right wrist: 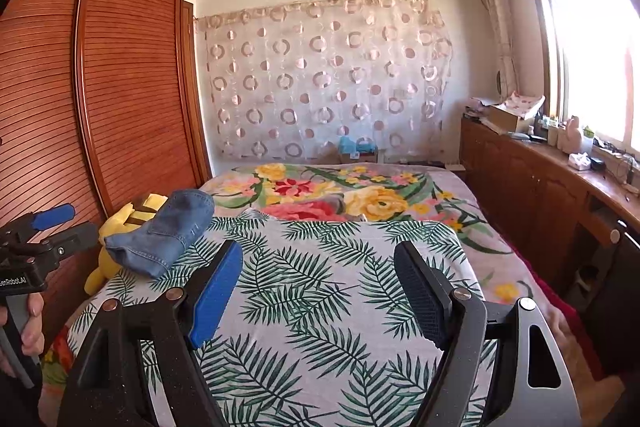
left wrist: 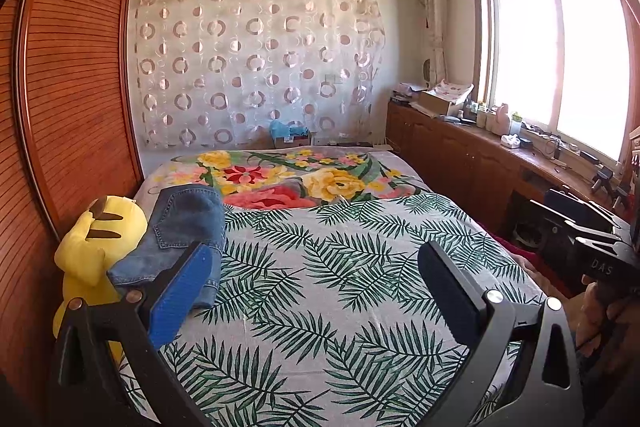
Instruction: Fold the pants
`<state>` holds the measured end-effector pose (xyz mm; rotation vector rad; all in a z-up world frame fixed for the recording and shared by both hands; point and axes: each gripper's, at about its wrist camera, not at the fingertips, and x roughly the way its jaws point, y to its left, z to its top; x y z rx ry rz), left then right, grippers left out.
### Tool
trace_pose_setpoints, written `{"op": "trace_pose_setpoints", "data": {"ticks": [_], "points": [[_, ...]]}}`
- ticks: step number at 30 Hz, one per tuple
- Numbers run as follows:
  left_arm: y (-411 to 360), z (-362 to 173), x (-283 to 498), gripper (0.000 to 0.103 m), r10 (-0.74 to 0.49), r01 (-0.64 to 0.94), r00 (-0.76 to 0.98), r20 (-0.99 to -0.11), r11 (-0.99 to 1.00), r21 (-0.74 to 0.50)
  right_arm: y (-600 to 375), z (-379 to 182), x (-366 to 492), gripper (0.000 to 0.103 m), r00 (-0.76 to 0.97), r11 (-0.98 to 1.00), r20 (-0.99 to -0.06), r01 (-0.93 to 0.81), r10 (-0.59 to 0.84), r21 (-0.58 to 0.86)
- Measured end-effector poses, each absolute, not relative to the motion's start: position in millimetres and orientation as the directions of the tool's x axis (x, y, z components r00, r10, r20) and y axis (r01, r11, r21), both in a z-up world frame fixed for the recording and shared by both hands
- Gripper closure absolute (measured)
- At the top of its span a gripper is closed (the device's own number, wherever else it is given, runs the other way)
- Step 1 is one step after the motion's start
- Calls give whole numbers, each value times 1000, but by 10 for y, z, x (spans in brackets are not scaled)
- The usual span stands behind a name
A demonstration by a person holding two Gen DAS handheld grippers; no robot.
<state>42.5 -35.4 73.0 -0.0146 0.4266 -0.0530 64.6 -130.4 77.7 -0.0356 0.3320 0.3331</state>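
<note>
Bed [left wrist: 360, 267] takes up most of both views, covered with a thin white sheet printed with green fern leaves, and a plush floral blanket [left wrist: 288, 183] in yellow, red and pink further back. Beside it on the left is a wardrobe [left wrist: 76, 79] in reddish wood with slatted, louvered doors. A sheer curtain [left wrist: 256, 63] with shiny ring and dot shapes hangs on the far wall.

Pants [left wrist: 180, 227] are blue denim, already folded into a thick bundle, sitting at the left edge of the bed and leaning on a soft yellow plush toy [left wrist: 96, 247] with brown stripes. You can see stitching and a pocket seam on the denim.

Left hand-held gripper [left wrist: 316, 267] is wide open with nothing between the jaws, just hanging over the leaf sheet near the pants but not touching them. One pad is ribbed blue, the other textured black. Right hand-held gripper [right wrist: 318, 275] is the same deal, spread wide and empty above the sheet.

Writing: "DAS" shows on the right tool's black body in the left view, and something like "enRobot.AI" on the left tool in the right view, partly cut off.
</note>
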Motion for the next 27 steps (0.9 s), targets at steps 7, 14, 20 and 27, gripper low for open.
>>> {"op": "trace_pose_setpoints", "data": {"ticks": [7, 14, 20, 27], "points": [[-350, 732, 425, 0, -55, 48, 910, -411, 998, -28, -1324, 777, 658, 23, 891, 945, -326, -328, 316, 19], [-349, 738, 427, 0, -54, 47, 910, -411, 999, -27, -1356, 782, 695, 23, 890, 944, -325, -330, 319, 21], [-346, 737, 427, 0, -54, 47, 910, -411, 999, -27, -1369, 774, 707, 23, 890, 943, -324, -332, 320, 21], [-342, 736, 426, 0, -55, 48, 910, -410, 998, -27, -1383, 770, 715, 23, 889, 943, -326, -333, 321, 21]]}}
